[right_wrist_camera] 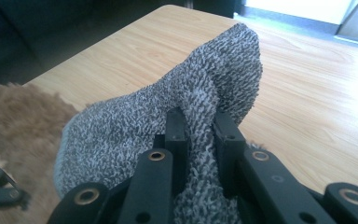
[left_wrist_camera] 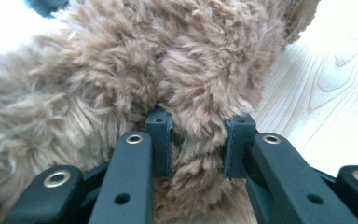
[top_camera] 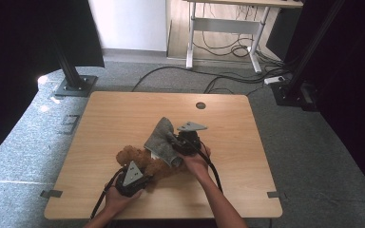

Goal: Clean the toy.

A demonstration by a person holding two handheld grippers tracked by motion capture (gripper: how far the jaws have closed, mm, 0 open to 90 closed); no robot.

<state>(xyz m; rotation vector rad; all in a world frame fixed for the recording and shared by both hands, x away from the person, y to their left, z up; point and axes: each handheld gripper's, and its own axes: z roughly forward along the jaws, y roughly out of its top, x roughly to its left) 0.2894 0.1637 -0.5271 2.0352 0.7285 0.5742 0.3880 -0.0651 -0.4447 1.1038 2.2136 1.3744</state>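
Sock [top_camera: 163, 141], grey knit: lying draped over the upper part of a brown plush toy [top_camera: 145, 164] near the middle of the wooden table [top_camera: 109, 114], its far end lifting off the wood. In the right gripper view the sock [right_wrist_camera: 168, 121] is bunching between the two black jaws, which are pinching a fold of the knit tightly.

Right gripper [top_camera: 177, 142]: clamping that fold, sitting just beside the toy's upper edge, with its grey three-cornered plate on top.

Left gripper [top_camera: 140, 183]: resting at the toy's near end. In the left gripper view its jaws are pressing into a tuft of the toy's fur [left_wrist_camera: 200, 93] and holding it, pale wood showing to the right.

Plush toy: lying flat on the table, part of it sitting under the sock.

Hands: one gripping each gripper, forearms entering from the near edge.
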